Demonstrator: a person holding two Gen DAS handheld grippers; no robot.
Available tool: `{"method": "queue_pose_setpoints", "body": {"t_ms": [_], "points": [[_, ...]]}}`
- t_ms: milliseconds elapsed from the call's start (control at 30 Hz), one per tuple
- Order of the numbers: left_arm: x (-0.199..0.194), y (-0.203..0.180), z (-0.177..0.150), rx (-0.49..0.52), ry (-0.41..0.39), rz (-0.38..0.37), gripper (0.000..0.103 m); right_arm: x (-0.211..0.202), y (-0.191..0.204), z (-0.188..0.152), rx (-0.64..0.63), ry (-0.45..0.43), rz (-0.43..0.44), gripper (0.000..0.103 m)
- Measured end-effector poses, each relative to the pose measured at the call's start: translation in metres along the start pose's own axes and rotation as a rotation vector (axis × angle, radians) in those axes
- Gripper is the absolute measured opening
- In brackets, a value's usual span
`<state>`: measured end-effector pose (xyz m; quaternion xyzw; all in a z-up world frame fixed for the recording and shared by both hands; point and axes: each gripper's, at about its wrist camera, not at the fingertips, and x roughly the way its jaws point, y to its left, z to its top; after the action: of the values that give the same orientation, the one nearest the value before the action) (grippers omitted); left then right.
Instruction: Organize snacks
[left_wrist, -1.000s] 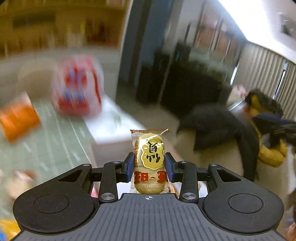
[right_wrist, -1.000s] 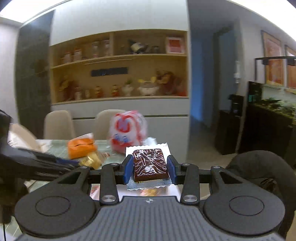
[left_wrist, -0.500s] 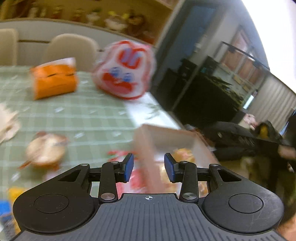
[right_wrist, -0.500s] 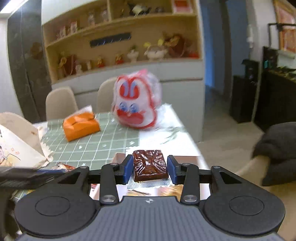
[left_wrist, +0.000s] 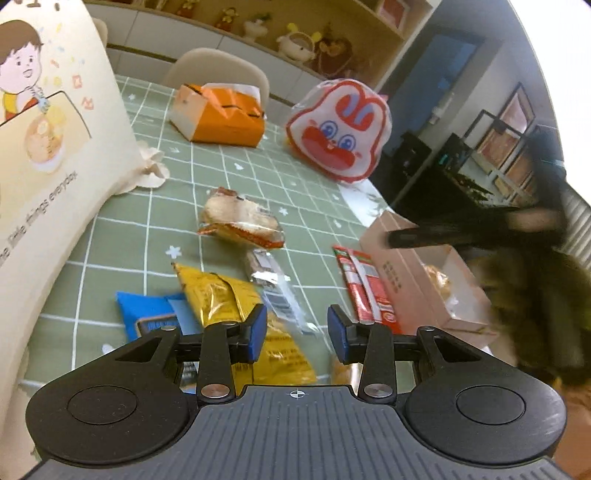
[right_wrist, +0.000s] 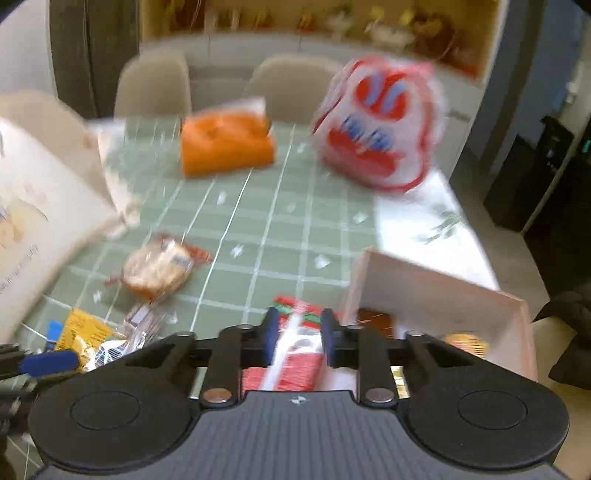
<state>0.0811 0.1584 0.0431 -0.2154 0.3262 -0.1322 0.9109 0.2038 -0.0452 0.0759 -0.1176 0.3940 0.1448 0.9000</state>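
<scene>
My left gripper (left_wrist: 296, 334) is open and empty above loose snacks: a yellow packet (left_wrist: 236, 314), a clear-wrapped bar (left_wrist: 275, 288), a blue packet (left_wrist: 151, 317) and a wrapped bun (left_wrist: 240, 221). A pink box (left_wrist: 417, 280) at the right holds a golden snack (left_wrist: 436, 282). My right gripper (right_wrist: 297, 339) is open and empty over red packets (right_wrist: 295, 354), beside the pink box (right_wrist: 436, 291). In the box lie a brown brownie (right_wrist: 373, 319) and a yellow snack (right_wrist: 465, 341).
An orange box (left_wrist: 221, 114), a red-and-white rabbit bag (left_wrist: 340, 129) and a large cream picture bag (left_wrist: 44, 147) stand on the green checked tablecloth (left_wrist: 155, 218). Chairs stand behind the table. The right gripper's arm (left_wrist: 461, 232) crosses above the box.
The left gripper let go of its yellow snack and swung left over the loose snacks. The right gripper let go of the brownie, now in the box, and moved down over the red packets.
</scene>
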Motion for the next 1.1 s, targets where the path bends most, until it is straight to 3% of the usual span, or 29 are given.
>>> {"method": "queue_pose_setpoints", "body": {"t_ms": [67, 200, 267, 367, 433, 567, 733, 767, 867, 900, 1000, 1100], "points": [[-0.005, -0.001, -0.001, -0.006, -0.011, -0.014, 0.041, 0.03, 0.018, 0.013, -0.015, 0.062, -0.067, 0.017], [-0.017, -0.005, -0.001, 0.004, -0.033, -0.037, 0.041, 0.085, 0.052, 0.024, -0.167, 0.098, -0.345, 0.017], [-0.025, -0.004, 0.0, 0.001, -0.06, -0.032, 0.041, 0.106, 0.061, 0.027, -0.208, 0.137, -0.417, 0.017], [-0.033, 0.002, 0.004, -0.022, -0.089, -0.01, 0.041, 0.118, 0.064, 0.027, -0.247, 0.201, -0.454, 0.017], [-0.037, 0.005, 0.004, -0.043, -0.102, -0.006, 0.041, 0.111, 0.063, 0.02, -0.249, 0.223, -0.425, 0.016], [-0.04, 0.002, 0.005, -0.032, -0.115, -0.015, 0.041, 0.072, 0.06, -0.008, -0.251, 0.253, -0.28, 0.017], [-0.029, -0.009, -0.001, 0.029, -0.053, -0.025, 0.041, 0.011, 0.063, -0.064, -0.285, 0.243, -0.117, 0.017], [-0.025, -0.015, -0.003, 0.065, -0.035, -0.028, 0.041, -0.003, 0.059, -0.073, -0.266, 0.226, -0.078, 0.021], [-0.014, -0.033, -0.013, 0.172, 0.022, -0.051, 0.041, -0.04, 0.039, -0.099, -0.142, 0.156, 0.043, 0.054], [-0.01, -0.039, -0.017, 0.196, 0.04, -0.058, 0.041, -0.049, 0.029, -0.109, -0.08, 0.14, 0.092, 0.059], [-0.001, -0.049, -0.026, 0.257, 0.066, -0.05, 0.041, -0.057, 0.013, -0.139, 0.035, 0.126, 0.203, 0.06], [0.004, -0.055, -0.033, 0.291, 0.083, -0.023, 0.041, -0.062, 0.011, -0.167, 0.027, 0.068, 0.189, 0.063]]}}
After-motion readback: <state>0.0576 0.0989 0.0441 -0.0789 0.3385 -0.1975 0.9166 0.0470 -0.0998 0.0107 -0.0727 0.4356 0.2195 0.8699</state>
